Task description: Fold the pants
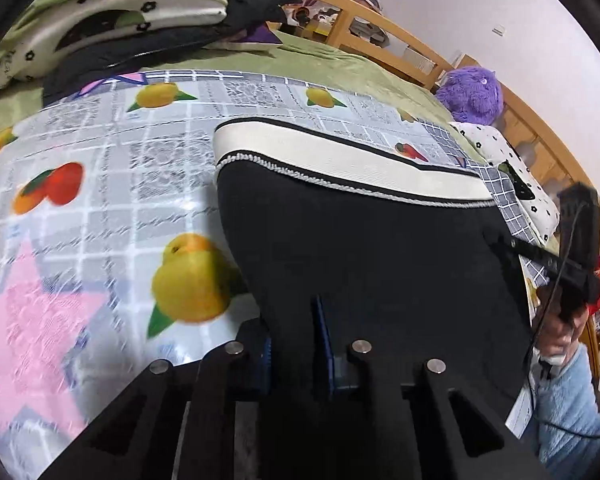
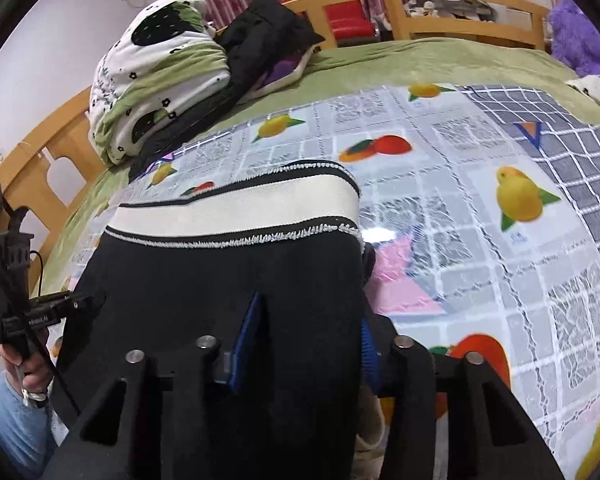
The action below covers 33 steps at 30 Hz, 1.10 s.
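Two grippers: both reach onto the same black pants (image 1: 360, 248) from the near edge.
Pants position: they lie flat on the fruit-print cloth (image 1: 112, 168), with the white waistband (image 1: 332, 160) at the far end.
Left gripper (image 1: 296, 344): its blue pads (image 1: 324, 344) have black fabric between them, so it pinches the near left corner of the pants.
Right gripper (image 2: 304, 348): fabric passes between its blue pads (image 2: 246, 340); it is clenched on the near right edge.
Cloth: it covers a green bedspread (image 2: 420, 60) and shows lemons and a pink star.
Far side: a folded quilt (image 2: 156, 80) and a dark jacket (image 2: 260, 36) sit near the wooden bed frame (image 2: 420, 4).
Corner: a purple plush toy (image 1: 470, 94) rests beside the frame.
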Tool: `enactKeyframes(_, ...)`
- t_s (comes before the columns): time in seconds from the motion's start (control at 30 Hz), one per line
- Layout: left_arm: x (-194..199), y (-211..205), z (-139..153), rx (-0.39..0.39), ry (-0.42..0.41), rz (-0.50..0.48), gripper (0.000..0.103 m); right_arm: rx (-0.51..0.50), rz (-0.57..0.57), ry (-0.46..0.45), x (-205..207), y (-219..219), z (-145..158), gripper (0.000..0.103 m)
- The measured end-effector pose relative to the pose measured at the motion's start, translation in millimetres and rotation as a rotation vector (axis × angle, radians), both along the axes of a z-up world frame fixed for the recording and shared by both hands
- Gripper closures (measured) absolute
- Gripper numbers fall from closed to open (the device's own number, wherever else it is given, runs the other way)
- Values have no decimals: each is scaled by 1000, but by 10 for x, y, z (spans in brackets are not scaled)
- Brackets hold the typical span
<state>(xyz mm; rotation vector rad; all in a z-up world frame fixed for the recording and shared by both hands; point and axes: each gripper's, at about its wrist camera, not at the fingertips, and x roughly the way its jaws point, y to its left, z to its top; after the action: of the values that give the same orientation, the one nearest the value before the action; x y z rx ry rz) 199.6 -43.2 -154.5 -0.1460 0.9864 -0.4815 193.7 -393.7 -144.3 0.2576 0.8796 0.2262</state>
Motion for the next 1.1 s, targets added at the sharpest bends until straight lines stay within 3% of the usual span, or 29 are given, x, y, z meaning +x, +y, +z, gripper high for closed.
enactKeyframes(0.13,-232,181,32,-22,17,31,86,79,36,13,170,-9,17,69)
enactKeyframes(0.3,-273,215,78,50,29,71,75,-26,81,23,237,155,63,68)
enactKeyframes(0.4,-269,173,183,93,-3,68,75,-124,31,-78,95,117,296,72)
enactKeyframes(0.53,-150,51,279,175,-47,67,75,-119,66,-159,137,243,456,72)
enactKeyframes(0.63,-93,86,304,167,-34,75,75,-177,107,-179,283,462,392,72)
enactKeyframes(0.77,-133,122,380,303,-124,120,69,-262,95,-127,478,588,89,74)
enactKeyframes(0.83,-145,170,410,281,-125,116,64,-281,93,-145,462,592,63,74)
enactKeyframes(1.03,12,20,400,263,-153,102,64,-267,78,-133,447,560,68,74)
enactKeyframes(1.07,55,-30,390,259,-158,96,62,-271,75,-129,428,566,81,74)
enactKeyframes(1.1,98,-83,368,259,-168,90,52,-275,72,-127,398,571,96,74)
